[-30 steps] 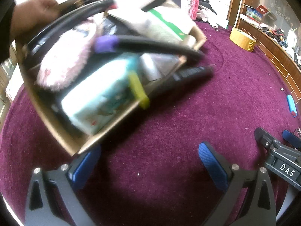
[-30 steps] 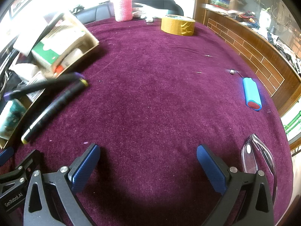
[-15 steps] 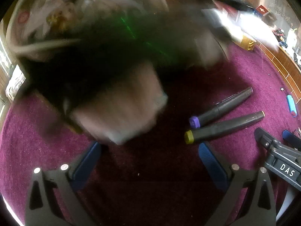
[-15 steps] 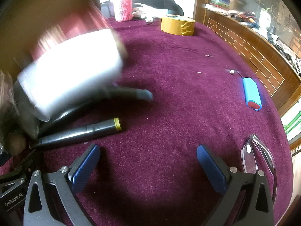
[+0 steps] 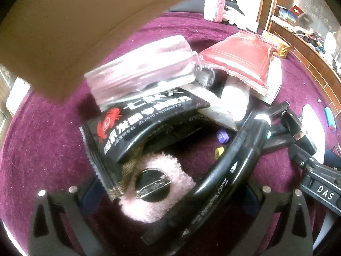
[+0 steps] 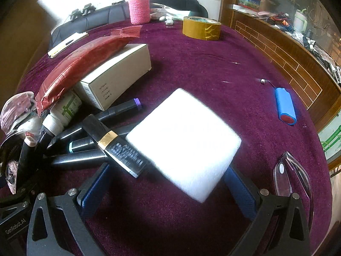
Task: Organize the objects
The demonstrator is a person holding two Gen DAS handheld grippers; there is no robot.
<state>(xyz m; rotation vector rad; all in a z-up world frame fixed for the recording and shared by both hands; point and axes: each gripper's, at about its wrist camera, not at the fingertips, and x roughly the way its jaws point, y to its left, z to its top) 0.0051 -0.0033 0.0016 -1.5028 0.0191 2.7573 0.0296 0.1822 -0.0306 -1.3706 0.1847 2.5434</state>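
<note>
**Heap of Oddments Spread Across the Purple Cloth**

I see both tongs spread wide and holding nothing; my left gripper (image 5: 170, 194) sits at the bottom of its frame, and just ahead of it a fluffy pink pad (image 5: 157, 192) with a round metal disc on top lies between the two fingers; a black packet (image 5: 145, 123) printed with a red crab leans over that pad at centre, a clear plastic pack (image 5: 140, 68) above it, a red pouch (image 5: 240, 64) at upper right; a black marker (image 5: 223, 179) slants from lower centre toward the right; a brown cardboard box (image 5: 70, 25) fills the upper left, blurred. In the right wrist view my right gripper (image 6: 168, 189) gapes at the bottom; a white foam block (image 6: 185, 140) lies at centre, its near corner between the fingers; left of it a black tube with a gold band (image 6: 115, 145) crosses several markers (image 6: 119, 111); a beige carton (image 6: 117, 72) lies under the red pouch at upper left; a tape roll (image 6: 201, 28) sits at top, a blue cylinder (image 6: 285, 105) at right, all on the purple tablecloth (image 6: 213, 68).
</note>
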